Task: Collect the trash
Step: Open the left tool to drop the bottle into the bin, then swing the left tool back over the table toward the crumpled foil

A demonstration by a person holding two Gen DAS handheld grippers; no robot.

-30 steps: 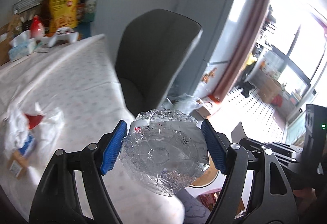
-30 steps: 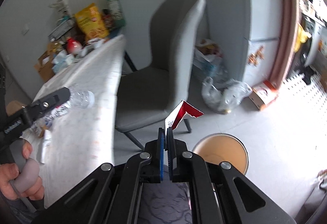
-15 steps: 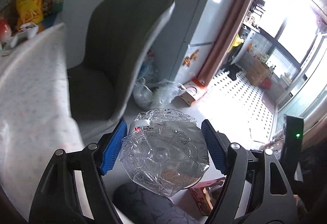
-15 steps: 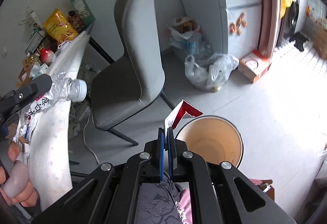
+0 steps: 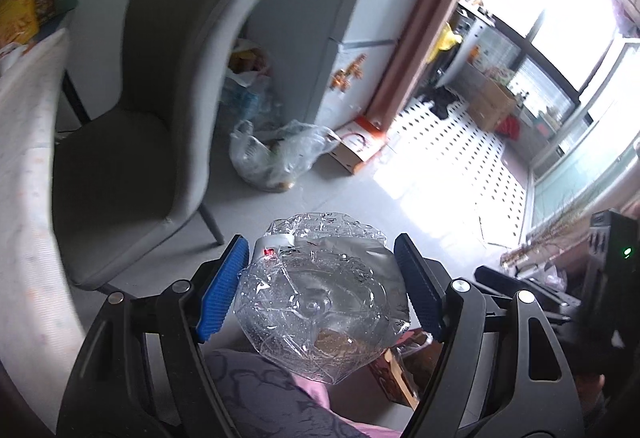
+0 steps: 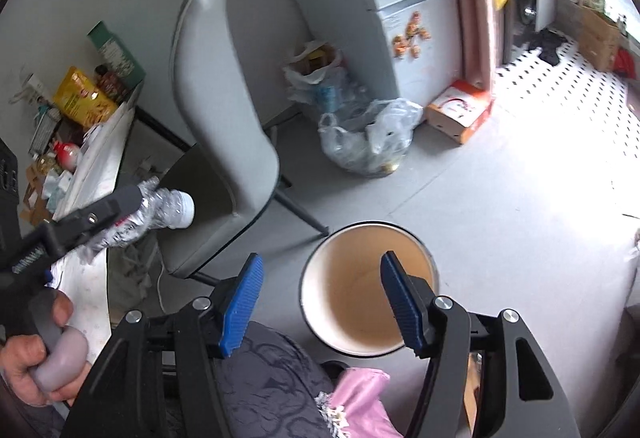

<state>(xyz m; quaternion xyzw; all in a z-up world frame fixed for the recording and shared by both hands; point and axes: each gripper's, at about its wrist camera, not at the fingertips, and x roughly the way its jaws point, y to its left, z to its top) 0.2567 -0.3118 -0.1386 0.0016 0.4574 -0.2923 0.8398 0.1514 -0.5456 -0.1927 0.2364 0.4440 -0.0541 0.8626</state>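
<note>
crushed bottle (image 5: 320,302) in left gripper (image 5: 322,288)

We are seeing black frames with silver screws and ribbed blue pads (image 6: 241,304) on both grippers, and we are wearing dark patterned trousers (image 6: 276,390) with pink fabric (image 6: 360,390).

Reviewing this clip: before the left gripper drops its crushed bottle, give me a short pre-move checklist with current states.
1. Crushed plastic bottle is between the left gripper pads: ok.
2. Right gripper is clear of trash, jaws opening with nothing between them: ok.
3. Trash bin mouth is unobstructed: ok.
4. Bottle is over the bin: not ok; in the right wrist view it sits beside the grey chair, left of the bin.
5. Red-and-white scrap landed inside the bin: cannot tell.
</note>
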